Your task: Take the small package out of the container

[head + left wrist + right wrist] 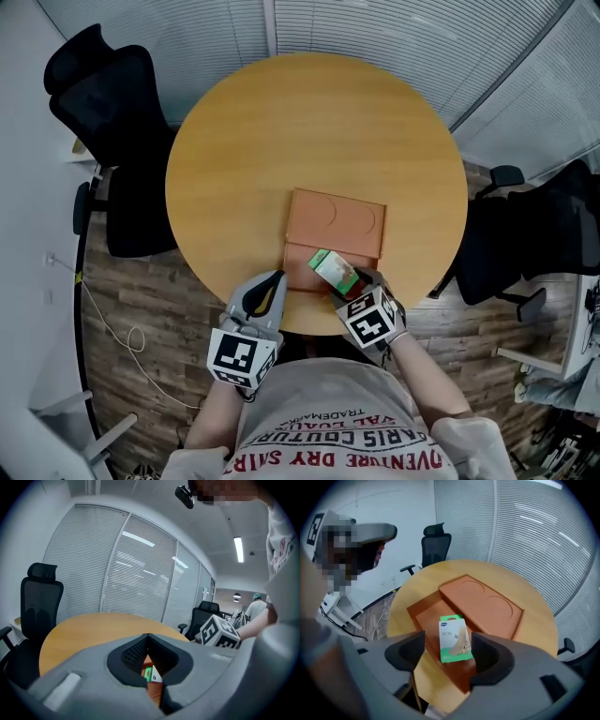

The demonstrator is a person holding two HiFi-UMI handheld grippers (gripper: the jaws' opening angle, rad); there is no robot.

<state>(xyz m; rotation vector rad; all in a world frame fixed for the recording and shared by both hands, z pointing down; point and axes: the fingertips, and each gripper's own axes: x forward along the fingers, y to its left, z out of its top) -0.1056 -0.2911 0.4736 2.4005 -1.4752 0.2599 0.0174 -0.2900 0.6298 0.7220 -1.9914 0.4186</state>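
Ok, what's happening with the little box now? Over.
Right tool open, straddling small package, not pinching. Left tool shut, empty. Package inside container. Nothing blocking.

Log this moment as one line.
phase: pre-grasp | right gripper: open, straddling small package | small package: in container | left gripper: shut, empty

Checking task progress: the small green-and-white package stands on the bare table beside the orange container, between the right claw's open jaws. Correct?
No. The package stands inside the orange container, not on the table beside it, between the right claw's open jaws. The right gripper view shows this.
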